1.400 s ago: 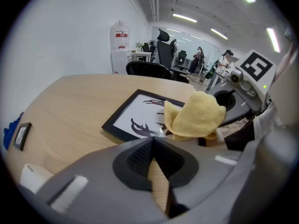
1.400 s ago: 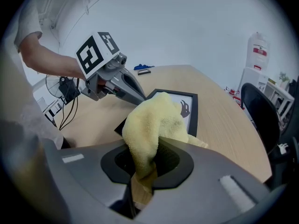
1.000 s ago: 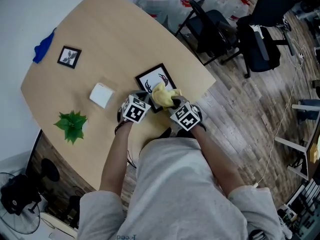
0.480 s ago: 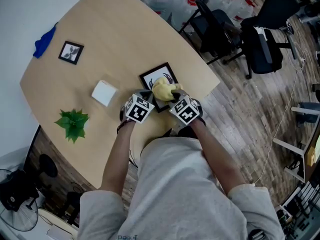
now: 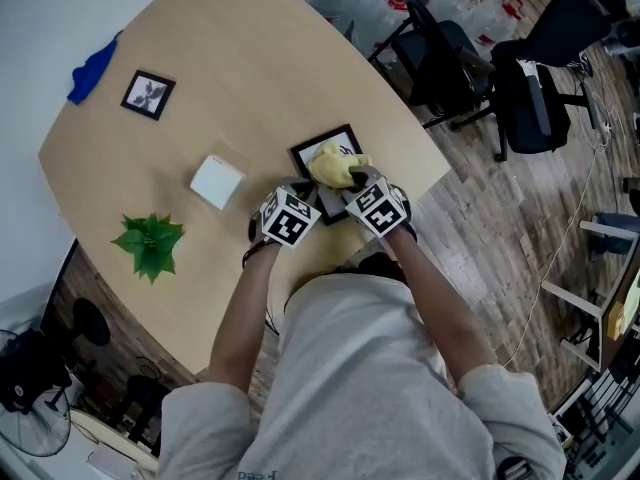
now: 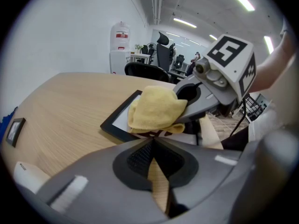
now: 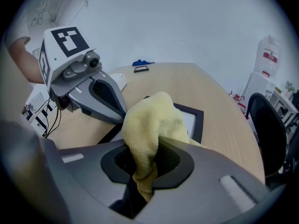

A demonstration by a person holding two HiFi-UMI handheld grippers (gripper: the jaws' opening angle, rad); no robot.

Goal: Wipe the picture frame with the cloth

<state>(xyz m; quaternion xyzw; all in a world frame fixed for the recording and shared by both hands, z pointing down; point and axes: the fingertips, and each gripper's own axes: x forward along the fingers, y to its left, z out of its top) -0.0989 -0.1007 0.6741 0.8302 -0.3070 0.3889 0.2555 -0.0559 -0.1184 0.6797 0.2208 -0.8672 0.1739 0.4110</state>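
A black picture frame (image 5: 350, 133) with a white mat lies flat near the table's right edge. A yellow cloth (image 5: 335, 165) rests bunched on its glass, and my right gripper (image 5: 352, 183) is shut on that cloth. In the right gripper view the cloth (image 7: 152, 120) bulges up from between the jaws and covers most of the frame (image 7: 198, 120). My left gripper (image 5: 308, 200) is shut, its tips (image 6: 152, 136) meeting at the frame's near edge (image 6: 117, 120) with nothing seen between them. The cloth (image 6: 156, 108) hides the frame's middle.
On the table (image 5: 250, 78) to the left are a white box (image 5: 217, 181), a green plant (image 5: 150, 243), a small framed picture (image 5: 148, 95) and a blue cloth (image 5: 95, 68). Office chairs (image 5: 440, 53) stand on the wooden floor beyond the right edge.
My right gripper has slid the yellow cloth a little farther across the frame's glass. The left gripper stays at the frame's near edge.
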